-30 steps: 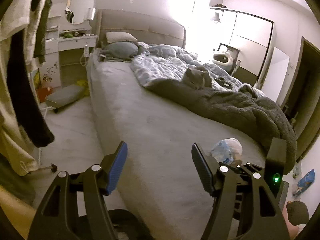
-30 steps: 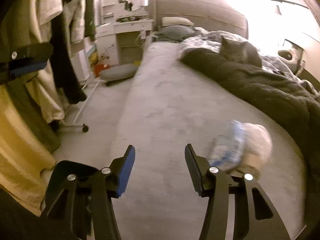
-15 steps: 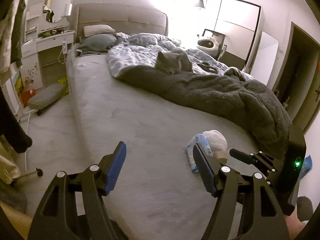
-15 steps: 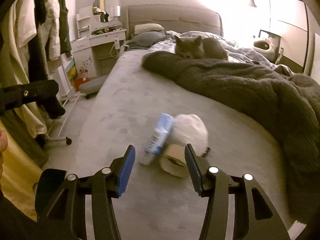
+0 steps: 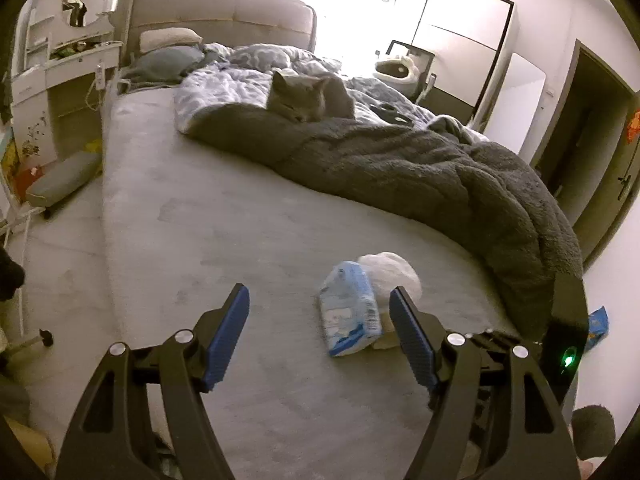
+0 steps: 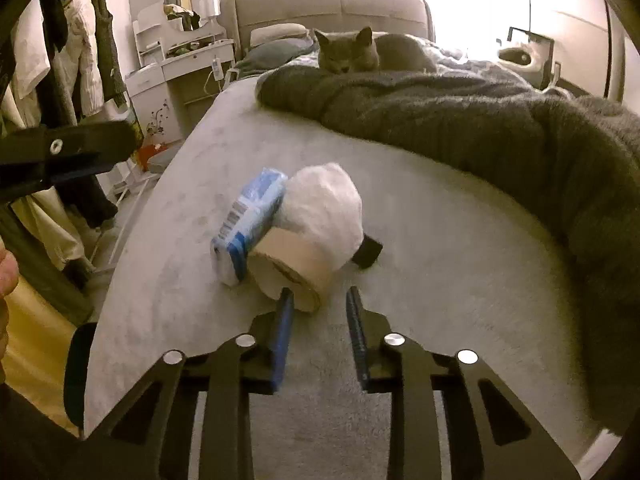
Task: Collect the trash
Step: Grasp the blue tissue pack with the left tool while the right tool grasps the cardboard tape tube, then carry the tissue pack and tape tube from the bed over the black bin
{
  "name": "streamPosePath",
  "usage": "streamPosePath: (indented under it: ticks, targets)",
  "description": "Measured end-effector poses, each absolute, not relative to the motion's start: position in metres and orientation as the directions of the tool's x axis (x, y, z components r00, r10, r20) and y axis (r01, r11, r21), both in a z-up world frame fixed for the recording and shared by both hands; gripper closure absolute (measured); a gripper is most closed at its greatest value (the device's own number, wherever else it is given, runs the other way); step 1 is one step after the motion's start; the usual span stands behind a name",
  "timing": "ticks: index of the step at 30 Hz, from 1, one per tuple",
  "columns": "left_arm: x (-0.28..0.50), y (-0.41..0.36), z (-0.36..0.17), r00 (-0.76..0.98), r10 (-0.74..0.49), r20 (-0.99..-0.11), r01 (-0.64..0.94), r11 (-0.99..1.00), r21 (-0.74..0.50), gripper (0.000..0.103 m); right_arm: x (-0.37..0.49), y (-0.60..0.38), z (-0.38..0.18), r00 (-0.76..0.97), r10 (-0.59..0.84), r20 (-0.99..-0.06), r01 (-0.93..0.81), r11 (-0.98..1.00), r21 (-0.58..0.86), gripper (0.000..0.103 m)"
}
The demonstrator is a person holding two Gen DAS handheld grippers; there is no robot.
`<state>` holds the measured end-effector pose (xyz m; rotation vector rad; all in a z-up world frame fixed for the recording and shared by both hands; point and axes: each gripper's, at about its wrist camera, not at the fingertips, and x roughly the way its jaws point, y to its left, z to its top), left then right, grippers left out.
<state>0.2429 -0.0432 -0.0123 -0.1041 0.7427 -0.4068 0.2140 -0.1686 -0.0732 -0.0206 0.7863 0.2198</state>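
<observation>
A: Where's the trash?

B: On the bed [image 5: 192, 240], lower centre of both views. A blue pack [image 6: 248, 220] lies touching a white wad [image 6: 324, 204], with a tape roll [image 6: 288, 268] against both and a small black piece [image 6: 368, 254] just right of the wad. In the left wrist view the pack [image 5: 350, 312] sits right of centre, the wad [image 5: 390, 270] behind it, and the roll is mostly hidden by the finger.

A: And the right gripper [image 6: 318, 310]?

B: Bottom centre of its frame, its jaws drawn in to a narrow gap. The blue left pad [image 6: 282, 332] is at the roll's near rim; I cannot tell whether it touches. Nothing sits between the pads.

A: The left gripper [image 5: 320, 306]?

B: Spread wide at the bottom of its view, holding nothing. The pack shows in the gap, close to the right pad [image 5: 412, 340]. In the right wrist view one of its fingers [image 6: 68, 148] pokes in from the left edge.

A: Anything else up there?

B: A grey cat [image 5: 308, 98] in the upper middle, lying on a dark blanket [image 5: 420, 168] that runs along the right side. A headboard [image 5: 224, 20] behind, a vanity with mirror [image 6: 192, 2] upper left, clothes [image 6: 80, 52] hanging on the far left.
</observation>
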Motion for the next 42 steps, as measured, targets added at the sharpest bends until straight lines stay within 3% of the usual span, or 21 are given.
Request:
streamPosePath:
  ticks: [6,16,20,25,37,39,42]
  targets:
    - [0.254,-0.063,-0.022,0.618,-0.445,-0.648,0.330,0.895,-0.300,0.028,0.219,-0.172,-0.076,0.671,0.236,-0.703,-0.197,0.971,0.138,0.080]
    - [0.264,-0.090,-0.044,0.582,-0.426,-0.693,0.327,0.903,-0.280,0.028,0.228,-0.172,-0.081,0.672,0.225,-0.706,-0.175,0.974,0.143,0.085]
    - [0.265,-0.091,-0.049,0.578,-0.423,-0.698,0.318,0.904,-0.285,0.028,0.228,-0.174,-0.080,0.681,0.233,-0.694,-0.171,0.972,0.159,0.098]
    - [0.267,-0.094,-0.054,0.582,-0.395,-0.711,0.312,0.916,-0.253,0.031,0.225,-0.182,-0.073,0.686,0.246,-0.685,-0.179,0.969,0.168,0.099]
    - [0.278,-0.105,-0.069,0.586,-0.319,-0.745,0.294,0.940,-0.171,0.070,0.222,-0.215,-0.069,0.687,0.238,-0.687,-0.132,0.970,0.204,0.099]
    - [0.277,-0.106,-0.069,0.595,-0.313,-0.740,0.289,0.943,-0.167,0.082,0.222,-0.219,-0.069,0.688,0.238,-0.686,-0.127,0.970,0.209,0.099]
    - [0.276,-0.106,-0.066,0.611,-0.304,-0.730,0.278,0.947,-0.162,0.089,0.221,-0.224,-0.070,0.688,0.241,-0.685,-0.125,0.969,0.215,0.099]
